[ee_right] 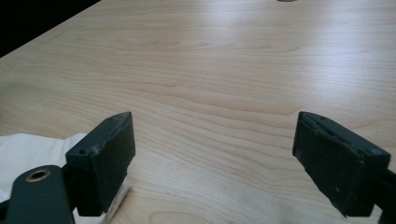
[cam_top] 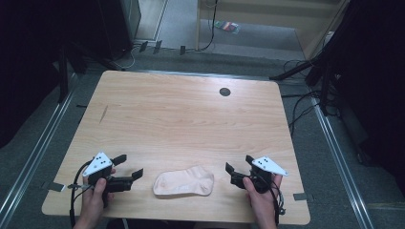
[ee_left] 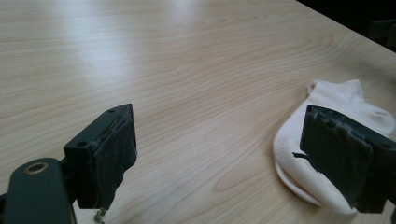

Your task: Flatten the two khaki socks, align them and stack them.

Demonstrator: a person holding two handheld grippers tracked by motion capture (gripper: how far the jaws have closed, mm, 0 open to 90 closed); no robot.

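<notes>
high view looks down from above the table's (cam_top: 191, 109) near edge. both gripper views sit low and close, facing across it, sharing the sock (ee_left: 327, 140).

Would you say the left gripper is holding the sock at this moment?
No, the left gripper stands open beside the sock, which lies flat on the table, clear of the jaws.

1 sock (cam_top: 184, 182), 1 table (cam_top: 191, 114), 2 claws: left claw (cam_top: 128, 167), right claw (cam_top: 237, 164).
</notes>
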